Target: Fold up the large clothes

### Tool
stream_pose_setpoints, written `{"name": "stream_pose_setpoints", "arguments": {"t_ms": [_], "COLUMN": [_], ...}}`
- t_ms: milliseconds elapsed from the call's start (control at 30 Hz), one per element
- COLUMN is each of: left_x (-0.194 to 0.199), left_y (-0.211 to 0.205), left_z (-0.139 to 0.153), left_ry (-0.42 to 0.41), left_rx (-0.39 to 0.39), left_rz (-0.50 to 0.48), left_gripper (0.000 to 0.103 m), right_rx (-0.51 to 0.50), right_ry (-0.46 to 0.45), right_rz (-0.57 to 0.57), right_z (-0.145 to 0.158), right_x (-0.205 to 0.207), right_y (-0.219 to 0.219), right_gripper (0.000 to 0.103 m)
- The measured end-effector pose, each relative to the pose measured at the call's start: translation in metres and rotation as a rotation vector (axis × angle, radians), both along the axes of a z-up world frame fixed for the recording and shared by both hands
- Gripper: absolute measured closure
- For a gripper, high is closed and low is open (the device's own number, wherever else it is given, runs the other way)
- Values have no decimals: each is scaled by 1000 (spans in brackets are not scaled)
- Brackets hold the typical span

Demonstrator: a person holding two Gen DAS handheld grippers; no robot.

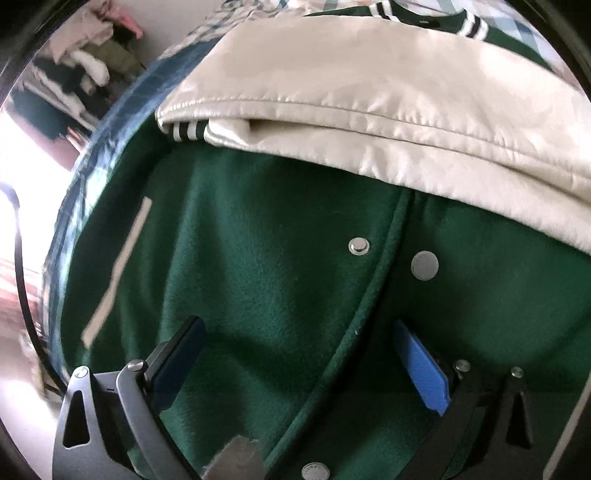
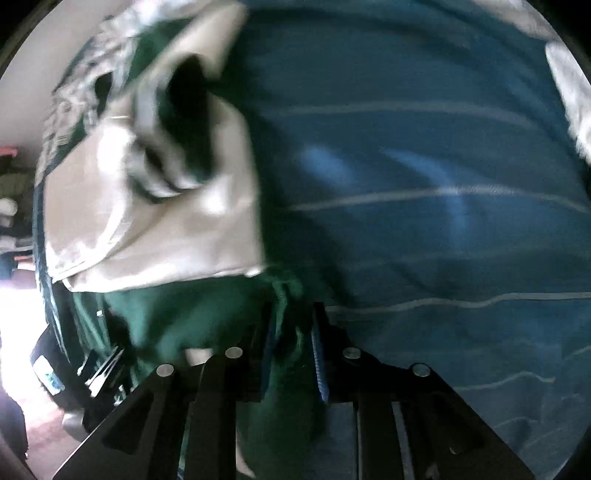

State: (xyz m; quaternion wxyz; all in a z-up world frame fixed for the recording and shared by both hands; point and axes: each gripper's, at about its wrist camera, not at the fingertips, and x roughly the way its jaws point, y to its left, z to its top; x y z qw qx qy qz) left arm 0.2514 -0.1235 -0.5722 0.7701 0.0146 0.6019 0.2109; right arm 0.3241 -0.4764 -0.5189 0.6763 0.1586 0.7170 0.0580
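The blue bedspread (image 2: 424, 166) is the big thing here, thin pale stripes running across it, pretty wrinkled. In the left wrist view the same bedspread (image 1: 110, 122) shows as a curved edge w/ a checked blue-white patch further back (image 1: 517, 22). Past the bedspread's left edge there's a pile of clothes (image 1: 85, 74), whites, dark greens, a bit of pink, too blurry to sort out. A black cable (image 1: 20, 266) hangs just off that same edge, near a blown-out bright patch. Reddish floor (image 2: 40, 435) sits below the bedspread's lower left corner.
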Motion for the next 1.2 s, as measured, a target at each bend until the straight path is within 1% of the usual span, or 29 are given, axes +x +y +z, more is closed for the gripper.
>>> {"name": "stream_pose_setpoints", "arguments": {"t_ms": [67, 167, 200, 233, 267, 333, 400, 433, 467, 500, 533, 567, 600, 633, 667, 700, 767, 800, 833, 867, 900, 933, 967, 1033, 1067, 1100, 1133, 1167, 1200], "left_x": [0, 2, 3, 3, 3, 3, -6, -8, -13, -18, -21, -23, -24, -24, -24, -24, -27, -29, -28, -27, -27, -27, -28, -29, -28, -27, -26, -27, -28], "left_y": [7, 10, 11, 13, 15, 24, 34, 40, 46, 55, 60, 70, 77, 84, 91, 100, 114, 114, 114, 113, 112, 111, 108, 101, 101, 99, 99, 95, 90], "left_z": [-1, -2, -1, -1, 0, 6, 24, 30, 39, 46, 48, 47, 44, 38, 29, 18, 8, 8, 8, 8, 8, 8, 9, 8, 8, 8, 7, 9, 12], "left_ry": [-4, 7, 14, 17, 24, 36, 10, -7, -32, -49, -54, -53, -47, -34, -11, 18, 13, 5, 2, 0, -2, -3, -2, 2, 6, 9, 12, 13, 13], "left_rx": [-42, -65, -73, -85, -101, -103, -59, -55, -49, -12, 26, 70, 83, 85, 73, 55, 3, -8, -10, -4, 7, 17, 20, 23, 25, 29, 35, 45, 63], "left_rz": [20, 19, 11, 7, 4, -1, 8, 8, 9, 17, 24, 36, 46, 58, 75, 98, 131, 139, 140, 136, 128, 123, 122, 124, 125, 122, 117, 112, 109], "left_gripper": [0, 0, 0, 0, 0, 0, 0, 0, 0, 0, 0, 0, 0, 0, 0, 0, 0, 0, 0, 0, 0, 0, 0, 0, 0, 0, 0, 0, 0], "right_rx": [-74, -191, -265, -316, -337, -325, -330, -316, -277, -229, -148, -68, -13, 53, 87, 95, 109, 120, 115, 90, 26, 6, -36, -67, -70, -91, -117, -148, -164], "right_ry": [-32, -29, -41, -68, -64, -4, 56, 62, 41, 11, -28, -62, -88, -116, -124, -121, -82, -50, -33, -45, -73, -103, -133, -137, -106, -94, -103, -131, -180], "right_rz": [56, 115, 143, 155, 141, 87, 82, 75, 54, 26, -20, -59, -85, -114, -131, -147, -174, -190, -209, -195, -165, -168, -172, -141, -121, -116, -116, -125, -135], "right_z": [7, -9, -15, -14, -16, -16, -3, 12, 32, 48, 66, 78, 82, 83, 77, 67, 34, 18, 1, -4, 1, 3, 11, 14, 8, 10, 18, 29, 45], "right_x": [-4, 0, 4, 6, 9, 14, 17, 17, 17, 18, 21, 27, 35, 49, 59, 72, 98, 102, 103, 102, 103, 101, 101, 104, 103, 103, 98, 95, 91], "right_y": [12, 31, 32, 33, 29, 22, 20, 19, 15, 12, 6, 1, -2, -3, 4, 6, 11, 19, 30, 38, 41, 51, 47, 40, 47, 46, 43, 42, 45], "right_gripper": [81, 81, 81, 81, 81, 81, 80, 76, 72, 68, 50, 34, 30, 30, 30, 30, 30, 36, 49, 78, 85, 86, 86, 85, 80, 73, 70, 70, 70]}}
